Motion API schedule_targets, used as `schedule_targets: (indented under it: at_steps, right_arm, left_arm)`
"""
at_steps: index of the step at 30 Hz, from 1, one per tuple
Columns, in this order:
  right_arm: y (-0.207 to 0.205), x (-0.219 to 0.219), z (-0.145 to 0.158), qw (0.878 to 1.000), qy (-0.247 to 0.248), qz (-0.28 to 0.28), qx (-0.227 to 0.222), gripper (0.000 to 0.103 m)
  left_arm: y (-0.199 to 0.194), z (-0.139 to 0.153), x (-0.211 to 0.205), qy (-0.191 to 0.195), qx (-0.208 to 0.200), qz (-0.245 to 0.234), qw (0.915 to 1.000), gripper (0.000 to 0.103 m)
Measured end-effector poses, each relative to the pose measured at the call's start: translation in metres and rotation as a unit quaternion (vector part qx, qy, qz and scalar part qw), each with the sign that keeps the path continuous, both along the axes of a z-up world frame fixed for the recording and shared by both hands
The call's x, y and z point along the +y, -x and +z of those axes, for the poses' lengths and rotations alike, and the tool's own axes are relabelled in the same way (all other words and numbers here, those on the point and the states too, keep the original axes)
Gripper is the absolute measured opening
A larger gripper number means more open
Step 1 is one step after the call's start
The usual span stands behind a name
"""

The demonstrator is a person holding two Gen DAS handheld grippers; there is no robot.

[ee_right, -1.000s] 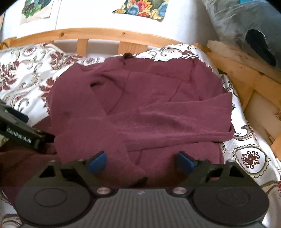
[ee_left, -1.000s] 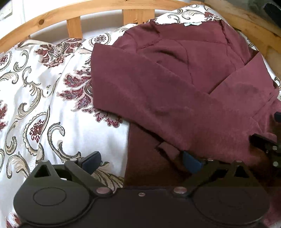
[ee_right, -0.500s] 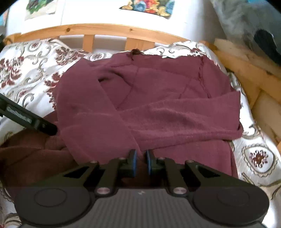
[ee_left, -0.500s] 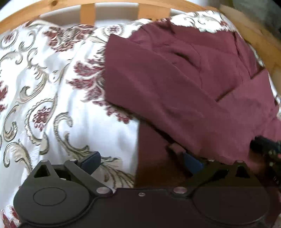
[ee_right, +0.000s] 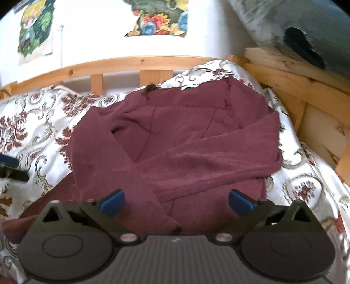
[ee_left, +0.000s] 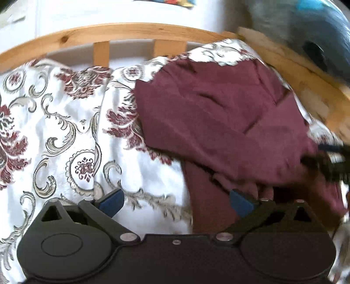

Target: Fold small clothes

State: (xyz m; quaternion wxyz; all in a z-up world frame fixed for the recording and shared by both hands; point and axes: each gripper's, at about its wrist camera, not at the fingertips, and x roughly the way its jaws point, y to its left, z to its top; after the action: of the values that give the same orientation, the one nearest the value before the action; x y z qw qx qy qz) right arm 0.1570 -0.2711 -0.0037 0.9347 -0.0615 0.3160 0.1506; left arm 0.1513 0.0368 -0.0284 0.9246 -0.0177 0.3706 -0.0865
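Note:
A maroon long-sleeved top [ee_right: 186,139] lies on the patterned bedspread with both sleeves folded across its body. In the left wrist view the top [ee_left: 218,122] fills the right half. My left gripper [ee_left: 175,202] is open and empty at the top's lower left edge, its right fingertip [ee_left: 240,203] over the fabric. My right gripper [ee_right: 176,202] is open and empty just above the crossed sleeves near the hem. The left gripper's tip [ee_right: 8,166] shows at the left edge of the right wrist view. The right gripper shows blurred at the right edge of the left wrist view [ee_left: 328,161].
A white bedspread with red and grey floral scrolls [ee_left: 65,135] covers the bed. A wooden slatted bed rail [ee_right: 140,65] runs along the far side and another wooden frame [ee_right: 306,91] along the right. Posters hang on the wall [ee_right: 157,19]. A grey bundle [ee_right: 295,28] sits at top right.
My right gripper was shut on the sleeve fabric half a second ago and has opened, letting it go and pulling back. My left gripper stayed open and drew back and up a little.

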Motion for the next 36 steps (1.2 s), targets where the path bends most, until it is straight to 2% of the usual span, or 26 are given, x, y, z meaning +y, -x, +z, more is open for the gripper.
schedule_targets:
  at_steps: [4,7,13,16,19,22,26,27,29,31,32,33,34,36]
  right_arm:
    - [0.022,-0.007,0.000,1.000,0.019,-0.018,-0.003,0.103]
    - [0.049,-0.012,0.007,0.998,0.056,-0.019,-0.029,0.103]
    - [0.092,-0.017,0.011,0.992,0.118,-0.021,-0.038,0.103]
    - [0.107,-0.013,0.012,0.981,0.180,-0.022,-0.073,0.103]
    - [0.109,-0.010,0.009,0.971,0.218,-0.028,-0.092,0.103]
    - [0.103,-0.011,0.003,0.974,0.215,-0.025,-0.074,0.103]
    - [0.098,-0.009,-0.005,0.972,0.226,-0.012,-0.067,0.103]
    - [0.098,-0.008,-0.006,0.972,0.227,-0.004,-0.064,0.103]
    - [0.099,-0.008,-0.008,0.972,0.227,0.024,-0.059,0.103]
    - [0.105,-0.010,-0.007,0.969,0.228,0.075,-0.064,0.103]
    - [0.108,-0.011,-0.007,0.966,0.230,0.100,-0.068,0.103]
    - [0.112,-0.012,-0.007,0.962,0.234,0.117,-0.071,0.103]
    - [0.115,-0.013,-0.008,0.960,0.238,0.130,-0.071,0.103]
    - [0.119,-0.014,-0.007,0.959,0.229,0.155,-0.062,0.103]
  left_arm:
    - [0.023,-0.004,-0.001,-0.024,-0.007,-0.049,0.9985,0.102]
    - [0.042,-0.006,-0.006,-0.046,-0.016,-0.094,0.9944,0.102]
    - [0.068,-0.013,-0.022,-0.086,-0.019,-0.191,0.9776,0.102]
    - [0.074,-0.022,-0.033,-0.122,-0.020,-0.222,0.9670,0.102]
    - [0.070,-0.035,-0.046,-0.188,-0.021,-0.213,0.9587,0.101]
    - [0.061,-0.044,-0.051,-0.210,-0.014,-0.193,0.9584,0.099]
    - [0.056,-0.047,-0.054,-0.228,-0.025,-0.173,0.9579,0.097]
    - [0.055,-0.046,-0.055,-0.231,-0.031,-0.168,0.9580,0.093]
    - [0.058,-0.044,-0.058,-0.241,-0.049,-0.163,0.9556,0.079]
    - [0.061,-0.042,-0.062,-0.256,-0.070,-0.162,0.9505,0.047]
    - [0.062,-0.039,-0.062,-0.253,-0.077,-0.162,0.9507,0.039]
    - [0.062,-0.034,-0.061,-0.238,-0.081,-0.163,0.9540,0.025]
    - [0.061,-0.029,-0.060,-0.220,-0.084,-0.162,0.9583,0.016]
    - [0.060,-0.019,-0.059,-0.199,-0.097,-0.157,0.9625,0.012]
